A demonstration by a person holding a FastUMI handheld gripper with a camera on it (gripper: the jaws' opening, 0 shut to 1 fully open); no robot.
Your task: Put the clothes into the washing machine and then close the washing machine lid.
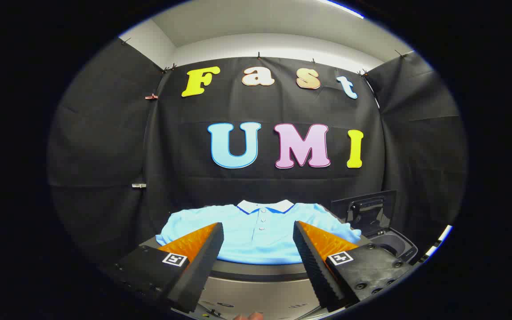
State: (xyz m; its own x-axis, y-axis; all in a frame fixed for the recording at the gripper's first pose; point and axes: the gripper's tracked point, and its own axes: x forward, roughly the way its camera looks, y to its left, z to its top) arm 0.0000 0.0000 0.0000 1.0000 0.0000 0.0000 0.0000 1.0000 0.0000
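Observation:
A light blue polo shirt with a white collar and three buttons lies spread flat on a grey table top, just beyond my fingers. My gripper is open, its two fingers wide apart with nothing between them, hovering short of the shirt's lower hem. To the right of the shirt stands the washing machine, a small dark unit with its lid raised upright and the tub opening showing behind my right finger.
The grey table has a rounded front edge below the shirt. Black cloth walls close the booth behind and on both sides. A fingertip of a person's hand shows under the gripper.

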